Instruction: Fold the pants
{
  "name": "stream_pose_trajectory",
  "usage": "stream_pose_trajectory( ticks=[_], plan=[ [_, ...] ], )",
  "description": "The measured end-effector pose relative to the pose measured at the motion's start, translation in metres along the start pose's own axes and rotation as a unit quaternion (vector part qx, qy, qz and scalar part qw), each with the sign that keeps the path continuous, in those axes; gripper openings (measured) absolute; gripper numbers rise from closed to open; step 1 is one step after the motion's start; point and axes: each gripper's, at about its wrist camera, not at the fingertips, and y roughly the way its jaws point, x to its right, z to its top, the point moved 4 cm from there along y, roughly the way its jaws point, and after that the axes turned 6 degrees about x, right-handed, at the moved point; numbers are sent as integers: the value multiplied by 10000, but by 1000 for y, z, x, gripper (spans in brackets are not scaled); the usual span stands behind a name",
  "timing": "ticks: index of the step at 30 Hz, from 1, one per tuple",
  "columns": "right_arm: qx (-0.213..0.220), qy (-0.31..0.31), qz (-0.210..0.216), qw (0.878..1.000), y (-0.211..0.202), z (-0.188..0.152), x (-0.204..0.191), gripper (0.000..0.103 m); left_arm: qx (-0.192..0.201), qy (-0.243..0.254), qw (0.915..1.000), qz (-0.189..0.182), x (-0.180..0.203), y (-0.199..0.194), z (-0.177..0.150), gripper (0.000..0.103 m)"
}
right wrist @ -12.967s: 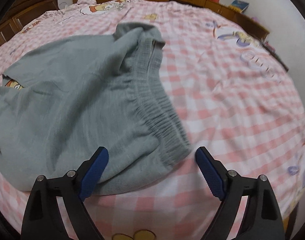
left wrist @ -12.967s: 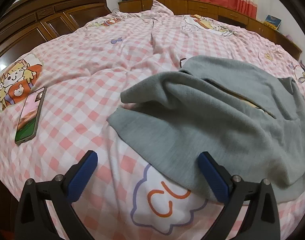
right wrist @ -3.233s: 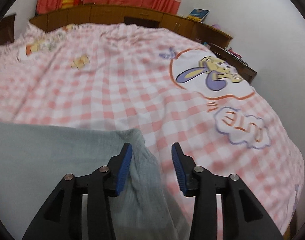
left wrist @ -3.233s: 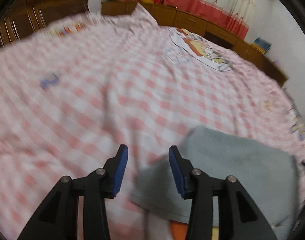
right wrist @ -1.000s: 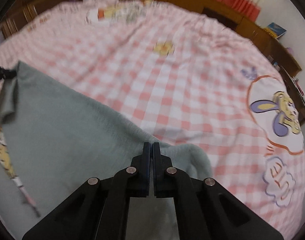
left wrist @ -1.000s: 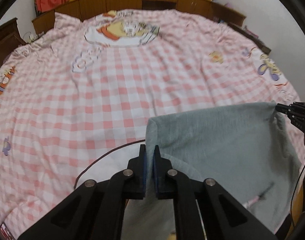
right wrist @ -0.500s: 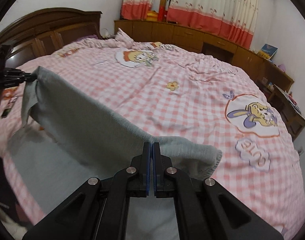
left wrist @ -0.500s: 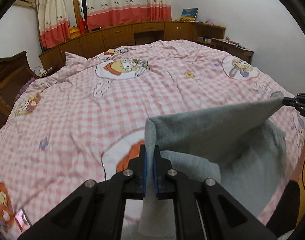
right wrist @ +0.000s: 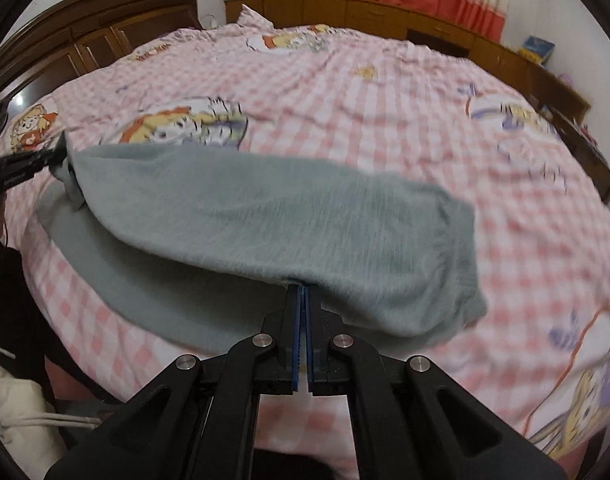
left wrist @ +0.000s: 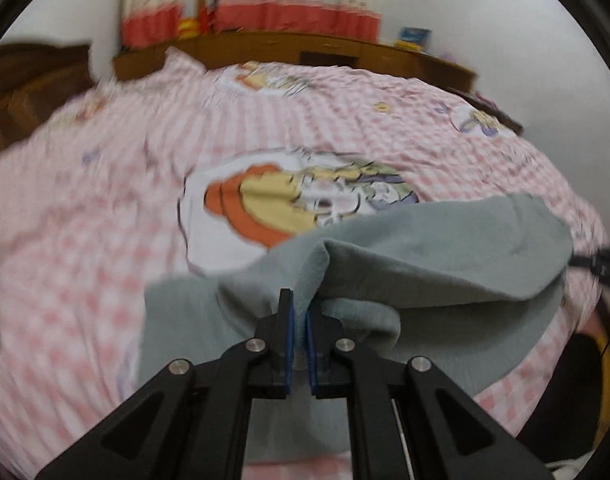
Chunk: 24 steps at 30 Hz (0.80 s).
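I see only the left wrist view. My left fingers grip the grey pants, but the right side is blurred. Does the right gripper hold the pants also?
Observer: Yes. In the right wrist view the right gripper is shut on the edge of the grey pants.
Operator: Which end is it?
Observer: The gathered elastic waistband lies just right of those fingers.
Operator: Can that view see my left gripper?
Observer: Yes, the left gripper pinches the far left corner, and the cloth hangs between the two above the bed.
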Motion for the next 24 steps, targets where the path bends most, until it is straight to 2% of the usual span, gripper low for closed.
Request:
stream_pose_trajectory(
  ticks=[5, 7, 11, 13, 17, 20, 24],
  plan=[
    [-242, 299, -102, 9992, 11, -23, -1, 4, 52, -510, 9985, -193, -8, -2, -14, 5],
    [-391, 397, -355, 9978, 16, -30, 3, 19, 69, -551, 9982, -211, -7, -3, -16, 5],
    [-438, 865, -694, 9929, 7, -37, 22, 24, 116, -636, 9977, -202, -6, -3, -16, 5],
    [-317, 1244, -813, 9884, -5, -37, 35, 34, 141, -732, 9970, -231, -8, -4, -16, 5],
    [-6, 2066, -891, 9744, -24, -37, 62, 39, 158, -772, 9966, -229, -8, -4, -17, 6],
    [205, 2773, -723, 9578, -24, -35, 77, 43, 148, -774, 9966, -232, -9, -3, -17, 6],
    [103, 3373, -775, 9381, -3, -33, 95, 42, 102, -744, 9970, -204, -7, -4, -17, 6]
  ],
)
